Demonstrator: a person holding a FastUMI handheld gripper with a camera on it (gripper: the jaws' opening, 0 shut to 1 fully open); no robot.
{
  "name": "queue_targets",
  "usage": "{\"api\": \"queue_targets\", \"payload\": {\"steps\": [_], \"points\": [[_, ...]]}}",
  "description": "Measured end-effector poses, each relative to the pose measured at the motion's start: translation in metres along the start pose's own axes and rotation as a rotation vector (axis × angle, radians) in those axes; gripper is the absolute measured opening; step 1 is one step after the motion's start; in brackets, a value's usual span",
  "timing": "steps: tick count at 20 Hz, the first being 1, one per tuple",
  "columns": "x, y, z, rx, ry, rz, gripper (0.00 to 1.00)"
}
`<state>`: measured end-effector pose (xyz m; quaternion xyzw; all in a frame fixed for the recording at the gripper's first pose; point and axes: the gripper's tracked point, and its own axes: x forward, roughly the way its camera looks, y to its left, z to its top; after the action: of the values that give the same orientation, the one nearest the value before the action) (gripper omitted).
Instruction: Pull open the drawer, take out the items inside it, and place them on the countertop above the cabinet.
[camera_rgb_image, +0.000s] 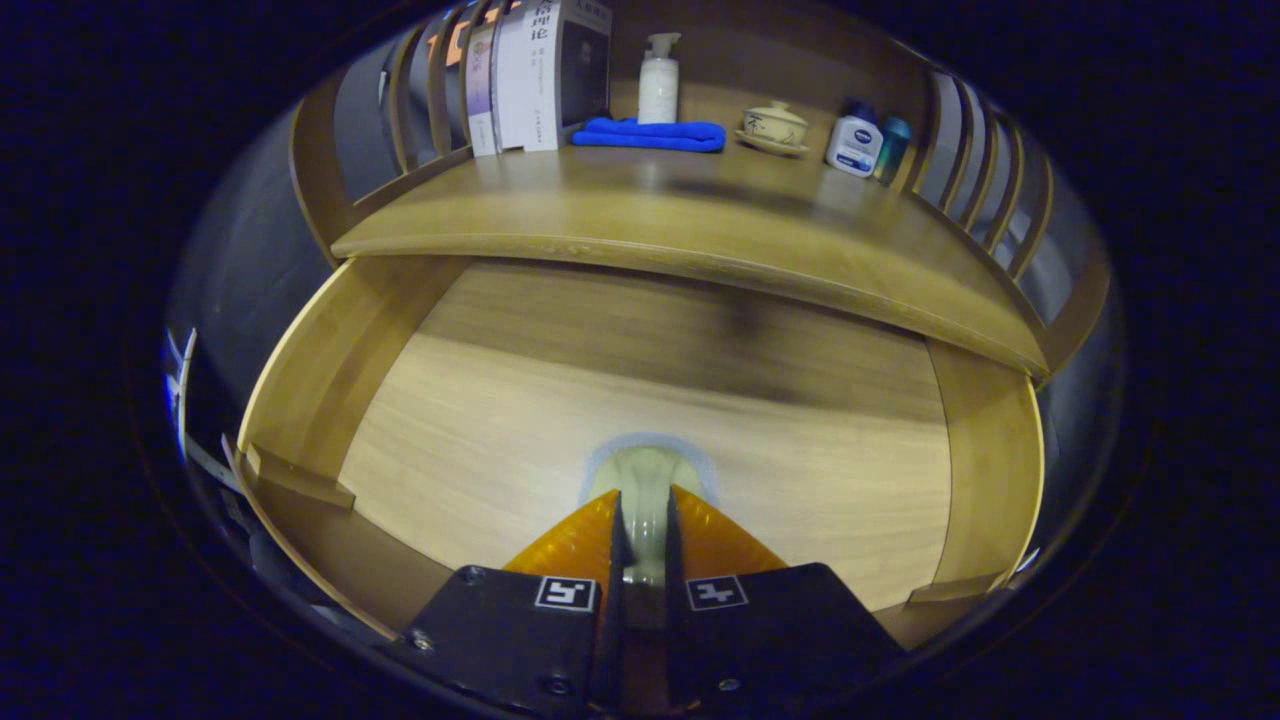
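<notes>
- The drawer (420, 420) is pulled open below the counter (640, 215); its bare wooden floor shows.
- The tool (645, 525) is inside the drawer, its fingers (575, 545) close together and pinching a pale rounded item (648, 480), what it is cannot be told.
- The item sits between the fingertips, above the drawer floor near the front.
- On the counter, along the back: upright books (530, 75), a folded blue cloth (650, 134), a white pump bottle (659, 80), a lidded cup on a saucer (774, 127), and a small white bottle (854, 145) beside a teal container (894, 140).
</notes>
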<state>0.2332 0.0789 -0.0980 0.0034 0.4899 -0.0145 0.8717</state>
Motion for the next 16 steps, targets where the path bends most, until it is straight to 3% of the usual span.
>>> {"api": "queue_targets", "payload": {"steps": [6,16], "points": [[-0.012,-0.009,0.016,-0.013,-0.06,-0.023,0.17],[-0.078,-0.024,0.05,-0.035,-0.158,-0.05,0.17]]}}
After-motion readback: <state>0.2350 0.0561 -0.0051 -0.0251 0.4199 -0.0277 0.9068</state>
